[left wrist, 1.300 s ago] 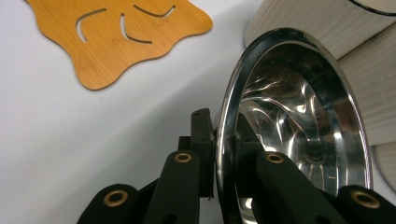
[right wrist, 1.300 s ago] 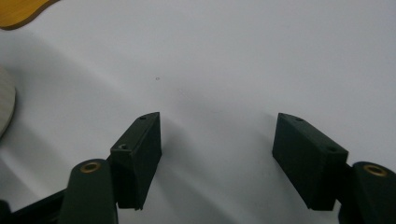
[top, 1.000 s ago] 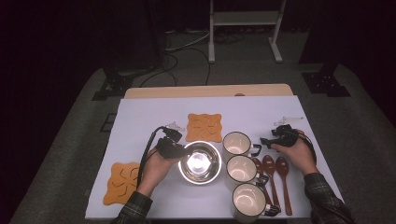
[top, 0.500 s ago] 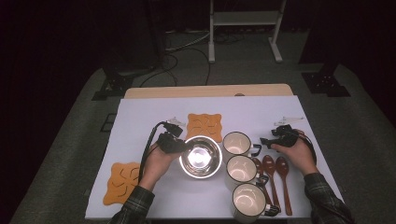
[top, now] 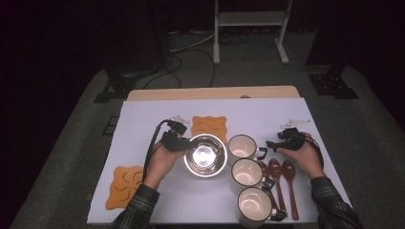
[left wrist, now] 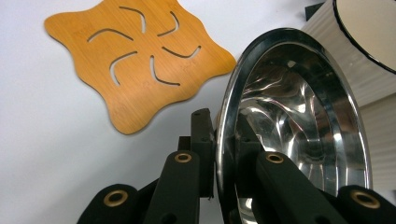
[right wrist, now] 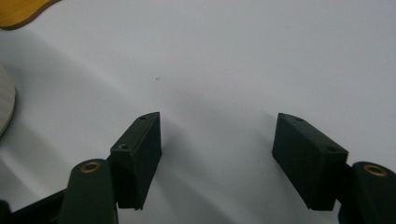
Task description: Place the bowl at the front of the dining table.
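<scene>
High view, left gripper: in the person's left hand at the left rim of the steel bowl, jaws pinched on that rim.
High view, bowl: on the white table cover, just in front of the far orange mat and beside the top cup.
High view, right gripper: in the right hand, pointing left toward the top cup, just above the three wooden spoons; nothing between its jaws.
High view, other things: three cups stand in a slanting row; a second orange mat lies at the near left corner.
Left gripper view, jaws: closed tight on the thin rim of the bowl, one pad outside, one inside.
Left gripper view, surroundings: the bowl looks tilted; the mat lies flat beyond it, a ribbed white cup is at the right.
Right gripper view, jaws: spread wide over bare white cover, holding nothing.
Right gripper view, edges: a corner of the orange mat at top left.
</scene>
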Available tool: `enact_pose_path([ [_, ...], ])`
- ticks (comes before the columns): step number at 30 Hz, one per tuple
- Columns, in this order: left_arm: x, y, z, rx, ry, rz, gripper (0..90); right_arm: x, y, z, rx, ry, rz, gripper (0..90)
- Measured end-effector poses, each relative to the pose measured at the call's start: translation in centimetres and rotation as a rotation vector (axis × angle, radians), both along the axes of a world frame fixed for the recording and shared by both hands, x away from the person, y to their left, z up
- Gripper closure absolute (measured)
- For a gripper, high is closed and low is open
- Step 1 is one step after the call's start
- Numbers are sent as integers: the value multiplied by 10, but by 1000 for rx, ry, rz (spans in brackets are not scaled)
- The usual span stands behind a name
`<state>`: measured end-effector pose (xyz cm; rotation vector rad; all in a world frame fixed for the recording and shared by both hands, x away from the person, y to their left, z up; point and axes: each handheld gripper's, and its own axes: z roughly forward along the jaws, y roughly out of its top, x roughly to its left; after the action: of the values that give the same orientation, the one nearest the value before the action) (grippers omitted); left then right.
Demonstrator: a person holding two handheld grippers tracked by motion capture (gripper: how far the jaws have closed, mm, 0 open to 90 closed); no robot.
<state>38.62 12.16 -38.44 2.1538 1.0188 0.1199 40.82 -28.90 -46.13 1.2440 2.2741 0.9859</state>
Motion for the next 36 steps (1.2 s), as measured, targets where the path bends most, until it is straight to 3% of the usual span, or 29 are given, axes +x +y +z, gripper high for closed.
enact_pose_path([
  [36,29,4,8,-33,-11,40,831,-2,-1,-2,12,-17,-5,307],
])
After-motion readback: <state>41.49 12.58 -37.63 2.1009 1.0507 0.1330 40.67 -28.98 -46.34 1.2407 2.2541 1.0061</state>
